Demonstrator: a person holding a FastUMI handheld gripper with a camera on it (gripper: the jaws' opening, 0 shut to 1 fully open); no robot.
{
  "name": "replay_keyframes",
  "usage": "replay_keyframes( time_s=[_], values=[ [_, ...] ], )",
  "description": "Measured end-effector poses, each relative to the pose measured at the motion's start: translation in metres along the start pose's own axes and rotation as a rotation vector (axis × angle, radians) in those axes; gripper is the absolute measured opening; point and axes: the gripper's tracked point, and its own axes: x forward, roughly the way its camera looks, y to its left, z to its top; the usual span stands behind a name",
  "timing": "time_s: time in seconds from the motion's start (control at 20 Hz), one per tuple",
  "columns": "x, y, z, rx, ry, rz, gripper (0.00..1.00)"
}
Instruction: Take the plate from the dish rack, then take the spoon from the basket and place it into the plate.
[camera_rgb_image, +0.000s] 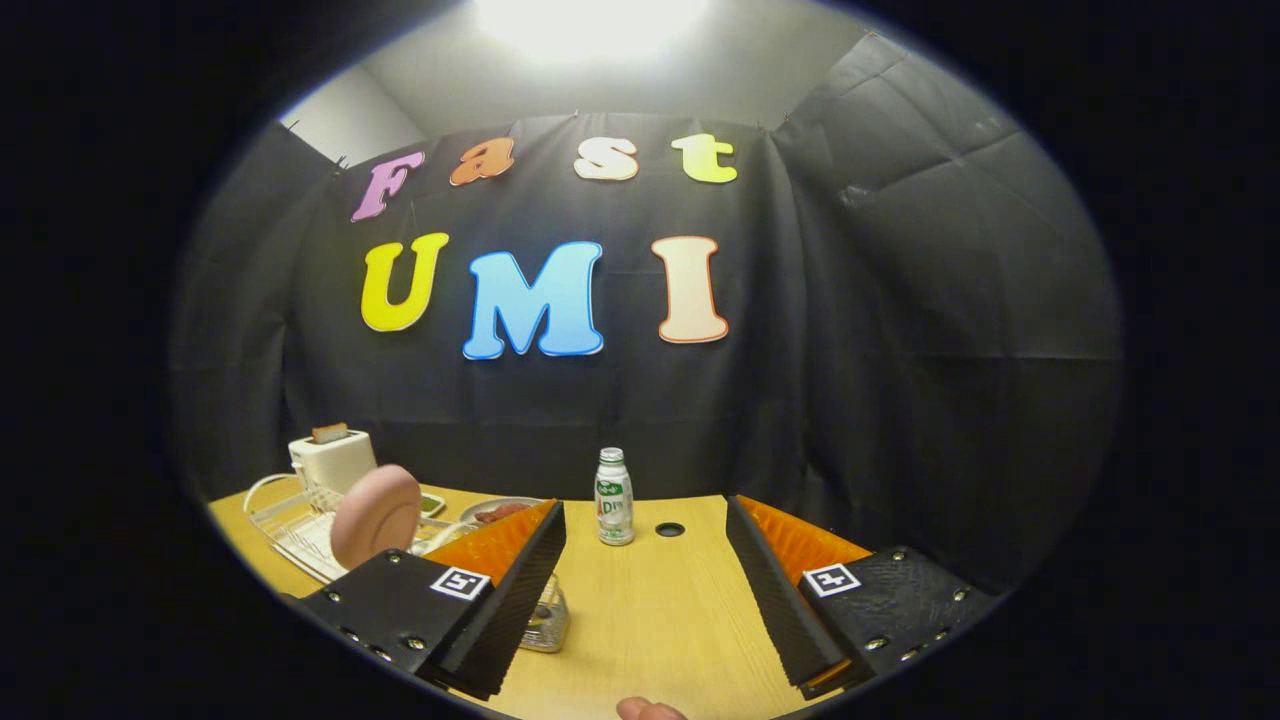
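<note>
- Claw wide open, empty, above counter.
- Pink plate upright in dish rack, beyond left finger.
- Basket partly hidden under left finger; contents unclear.

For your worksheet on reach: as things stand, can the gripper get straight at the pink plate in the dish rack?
Probably not yet: the gripper is open over bare table, while the plate stands in the dish rack beyond its left finger.
</note>
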Motion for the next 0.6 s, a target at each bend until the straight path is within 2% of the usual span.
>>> replay_keyframes(
  time_s=[0.4,0.6],
  values=[
    [-0.008,0.063,0.063,0.008,-0.022,0.006,0.98],
    [-0.003,0.097,0.067,-0.008,0.057,0.027,0.98]
  ],
)
